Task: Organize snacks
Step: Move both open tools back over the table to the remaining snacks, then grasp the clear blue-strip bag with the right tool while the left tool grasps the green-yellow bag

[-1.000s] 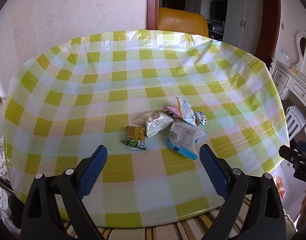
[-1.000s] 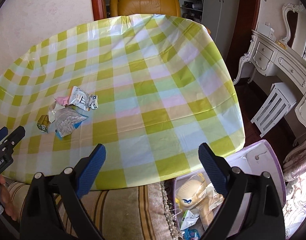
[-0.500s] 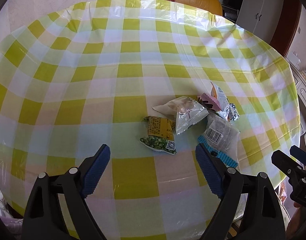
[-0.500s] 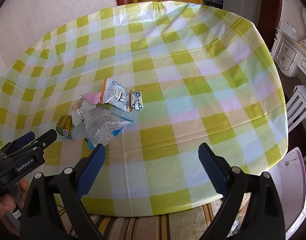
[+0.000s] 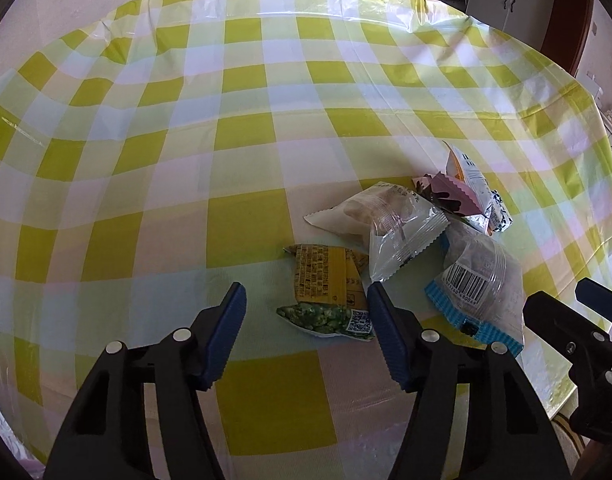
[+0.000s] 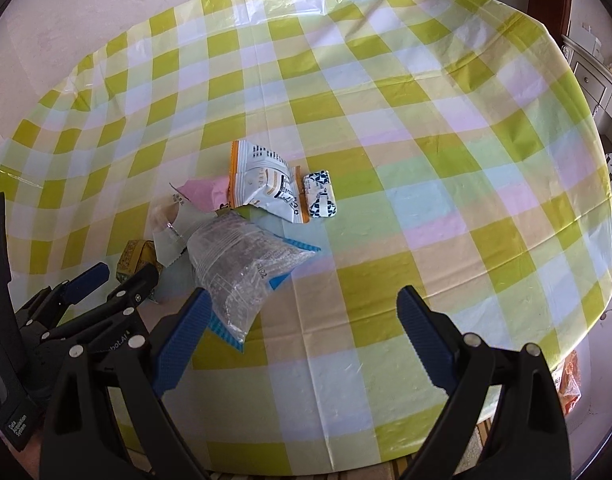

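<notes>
A yellow-and-green pea packet [image 5: 325, 292] lies flat near the table's [image 5: 246, 80] near edge, leftmost of a small heap of snack bags, just beside a clear white-edged packet [image 5: 389, 232]. The left gripper [image 5: 306, 320] tilts steeply down over it, jaws just narrowed, straddling the packet without pressing. The right gripper [image 6: 302, 336] hangs wide open over bare cloth.
</notes>
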A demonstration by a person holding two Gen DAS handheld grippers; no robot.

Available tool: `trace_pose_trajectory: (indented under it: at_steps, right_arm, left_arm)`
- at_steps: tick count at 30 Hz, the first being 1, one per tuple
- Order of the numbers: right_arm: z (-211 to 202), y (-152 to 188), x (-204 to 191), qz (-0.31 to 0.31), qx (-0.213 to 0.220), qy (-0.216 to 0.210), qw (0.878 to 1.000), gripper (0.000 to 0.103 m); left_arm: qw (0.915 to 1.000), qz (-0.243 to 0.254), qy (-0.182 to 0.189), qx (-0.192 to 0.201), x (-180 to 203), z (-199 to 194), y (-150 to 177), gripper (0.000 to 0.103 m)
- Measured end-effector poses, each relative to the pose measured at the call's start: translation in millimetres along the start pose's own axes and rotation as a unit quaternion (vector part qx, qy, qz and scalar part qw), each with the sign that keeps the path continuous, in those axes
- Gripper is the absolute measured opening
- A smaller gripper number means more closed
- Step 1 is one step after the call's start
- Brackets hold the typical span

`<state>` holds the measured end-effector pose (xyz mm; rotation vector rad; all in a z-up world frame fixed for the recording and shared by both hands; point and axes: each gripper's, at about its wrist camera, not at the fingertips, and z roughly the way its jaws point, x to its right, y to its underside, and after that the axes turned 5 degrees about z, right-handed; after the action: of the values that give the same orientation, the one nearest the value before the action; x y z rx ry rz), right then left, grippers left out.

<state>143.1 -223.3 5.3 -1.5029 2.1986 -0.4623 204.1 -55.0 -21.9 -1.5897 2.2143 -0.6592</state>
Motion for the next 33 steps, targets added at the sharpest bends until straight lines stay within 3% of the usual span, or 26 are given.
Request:
trace_pose_trajectory:
  at_steps: [1, 13, 21, 24, 26, 28, 33]
  right_arm:
    - [1.5, -0.8, -1.9, 0.002, 0.000, -0.001, 1.000, 0.094]
    - [26.5, -8.5, -30.8, -0.005, -0.012, 0.008, 1.000, 0.094]
    - [41.4, -11.0, -38.6, -0.016, -0.011, 0.026, 0.999, 0.093]
    - [47.5, -9.0, -36.6, -0.019, -0.019, 0.028, 0.999, 0.086]
    - [51.1, -6.0, -36.0, -0.024, -0.024, 0.026, 0.999, 0.075]
    - [48.5, -4.9, -34.4, -0.025, -0.017, 0.027, 0.999, 0.057]
    - [44.7, -4.4, -28.5, -0.023, -0.015, 0.022, 0.999, 0.052]
  left_arm:
    - [1.0000, -0.003, 0.004, -0.004, -1.3, 2.0, 0.5, 0.045]
    - [0.9968, -0.078, -0.006, 0.017, -29.3, -8.0, 11.5, 0.042]
    - [0.9969, -0.074, -0.011, 0.027, -27.8, -11.8, 12.0, 0.042]
    - [0.9966, -0.077, -0.009, 0.030, -28.7, -12.9, 12.6, 0.041]
    - [0.9965, -0.077, -0.009, 0.032, -28.2, -13.6, 13.2, 0.041]
    - [0.9963, -0.078, -0.009, 0.036, -28.2, -15.1, 13.6, 0.041]
    - [0.9960, -0.078, -0.012, 0.043, -27.6, -20.6, 14.4, 0.040]
